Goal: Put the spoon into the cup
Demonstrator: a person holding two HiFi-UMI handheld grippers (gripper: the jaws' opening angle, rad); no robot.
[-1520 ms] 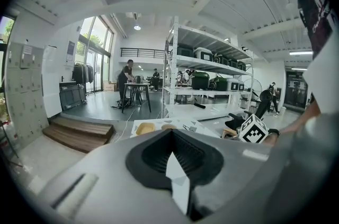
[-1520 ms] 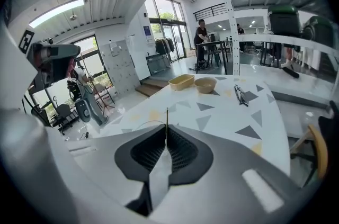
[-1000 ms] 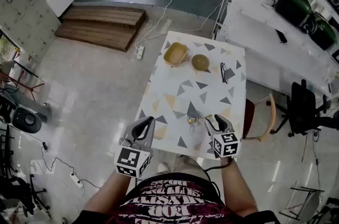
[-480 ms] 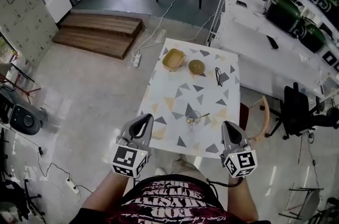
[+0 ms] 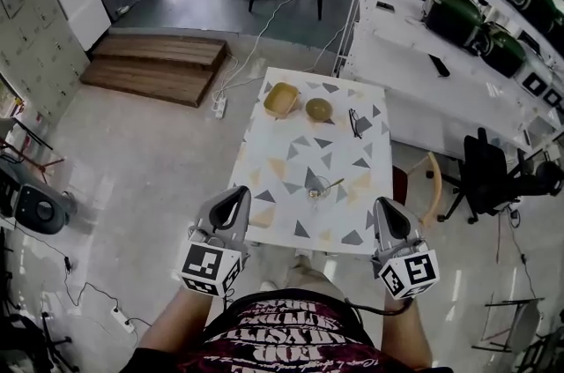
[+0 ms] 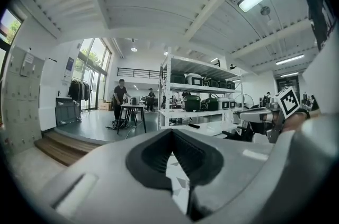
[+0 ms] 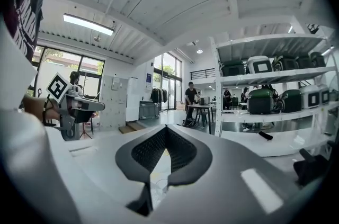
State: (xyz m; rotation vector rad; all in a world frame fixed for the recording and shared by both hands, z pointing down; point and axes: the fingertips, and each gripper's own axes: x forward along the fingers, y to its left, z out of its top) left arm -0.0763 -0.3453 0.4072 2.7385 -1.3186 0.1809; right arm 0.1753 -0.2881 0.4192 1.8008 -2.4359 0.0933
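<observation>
In the head view a clear glass cup (image 5: 315, 190) stands on the triangle-patterned table (image 5: 291, 155), near its front edge. A gold spoon (image 5: 331, 183) leans in the cup, its handle sticking out to the upper right. My left gripper (image 5: 234, 202) hovers off the table's front left corner, jaws together, holding nothing. Off the front right corner is my right gripper (image 5: 386, 212), also shut and empty. Between the right gripper's (image 7: 161, 164) shut jaws a sliver of table and the cup (image 7: 158, 186) show. The left gripper's (image 6: 177, 164) own view shows only a strip of table.
At the table's far end sit a yellow dish (image 5: 281, 99), an olive bowl (image 5: 318, 108) and a pair of glasses (image 5: 356, 123). A wooden chair (image 5: 426, 190) stands at the right side, with a black office chair (image 5: 493, 177) and white shelving (image 5: 441, 36) beyond. A wooden platform (image 5: 154, 58) lies far left.
My right gripper has drawn back from the spoon's handle, off the table and toward my body. The spoon stays in the cup. The left gripper barely moved.
</observation>
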